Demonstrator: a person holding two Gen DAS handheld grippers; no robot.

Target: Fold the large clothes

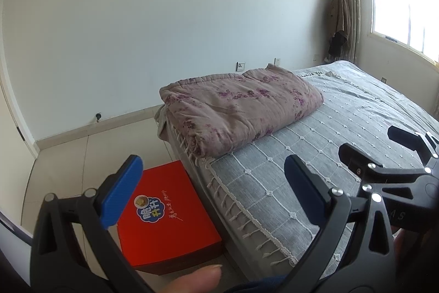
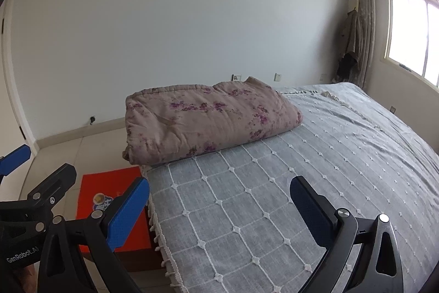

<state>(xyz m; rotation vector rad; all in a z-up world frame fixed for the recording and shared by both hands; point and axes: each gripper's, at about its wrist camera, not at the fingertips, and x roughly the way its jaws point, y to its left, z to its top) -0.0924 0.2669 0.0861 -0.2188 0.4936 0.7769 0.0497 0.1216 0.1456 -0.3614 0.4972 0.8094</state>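
While folded quilt (image 2: 208, 120) lies well ahead on bed (image 2: 343, 155), left gripper (image 1: 216, 191), right gripper (image 2: 219, 208) both spread apart, holding nothing.

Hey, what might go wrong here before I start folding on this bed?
The folded quilt overhangs the bed's corner, so a tug may drop it onto the red box or floor. The bedspread has fringe and raised knots that open tongs could snag. Both left tongs and right tongs hover close together and may collide.
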